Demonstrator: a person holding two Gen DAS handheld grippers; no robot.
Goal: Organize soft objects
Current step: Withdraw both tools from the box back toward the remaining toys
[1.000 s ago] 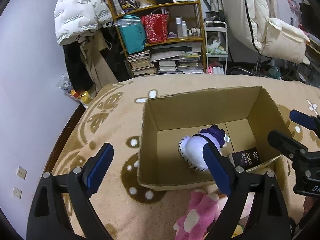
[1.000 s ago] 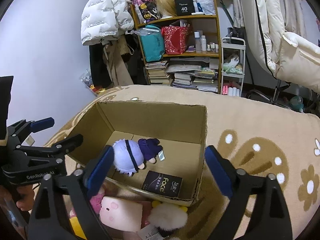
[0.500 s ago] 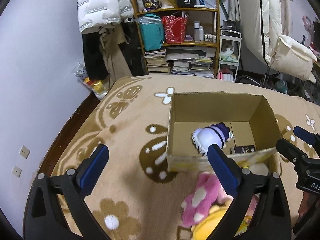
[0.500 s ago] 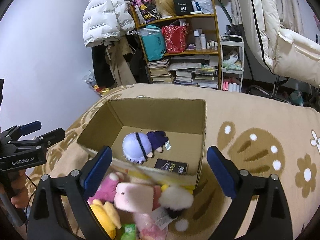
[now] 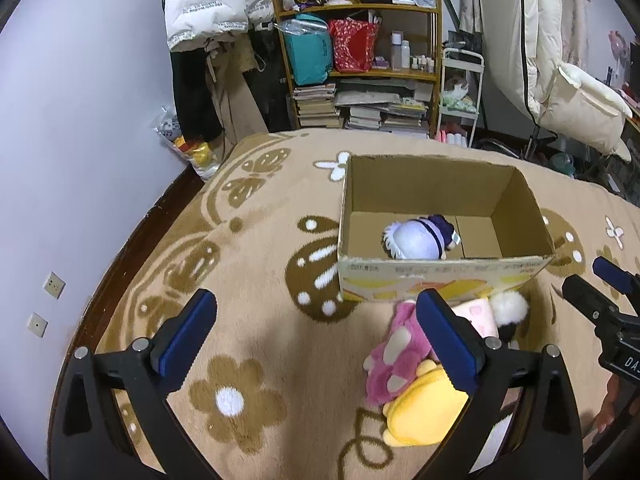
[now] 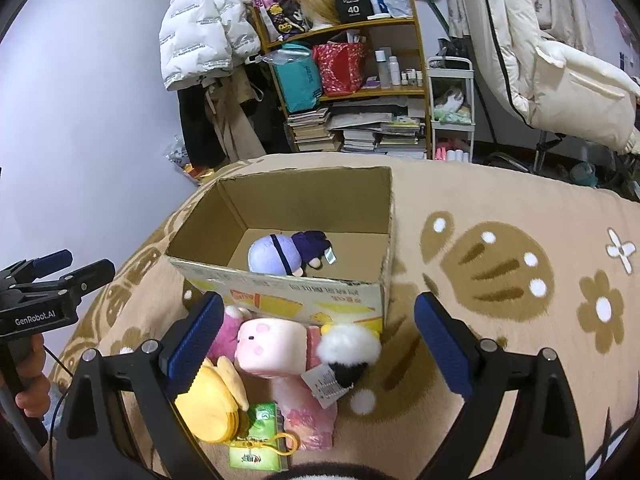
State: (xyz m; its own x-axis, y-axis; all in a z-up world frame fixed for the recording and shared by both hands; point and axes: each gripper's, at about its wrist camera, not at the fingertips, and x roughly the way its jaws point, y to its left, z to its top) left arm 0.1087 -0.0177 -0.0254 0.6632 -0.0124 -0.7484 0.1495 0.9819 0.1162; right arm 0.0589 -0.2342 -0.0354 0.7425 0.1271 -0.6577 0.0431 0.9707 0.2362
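Both grippers hang wide apart and empty right now — my left gripper over the patterned beige rug, my right gripper just above the heap of toys. Neither one pinches anything.

Open brown cardboard box sits on the rug, and inside it lies one round lilac plush doll with a dark purple body, near the front wall. Everything else waits outside, touching or just beside the box's front wall: a pale pink block-shaped pig plush, a magenta spotted plush, a flat yellow plush, a white-and-black fluffy pompom toy, and a green packet with a yellow clip at the near end of the heap.

My read: the next pick is on, and the pink pig is the best target for the right side — it lies on top, squarely between the fingers. I'd come straight down, straddle its short sides and bite deep into the body, since soft filling squashes and a shallow pinch slips off. Watch the pompom's paper tag, which touches the pig and could drag along. Lift clear of the front wall before crossing, then release low beside the lilac doll.
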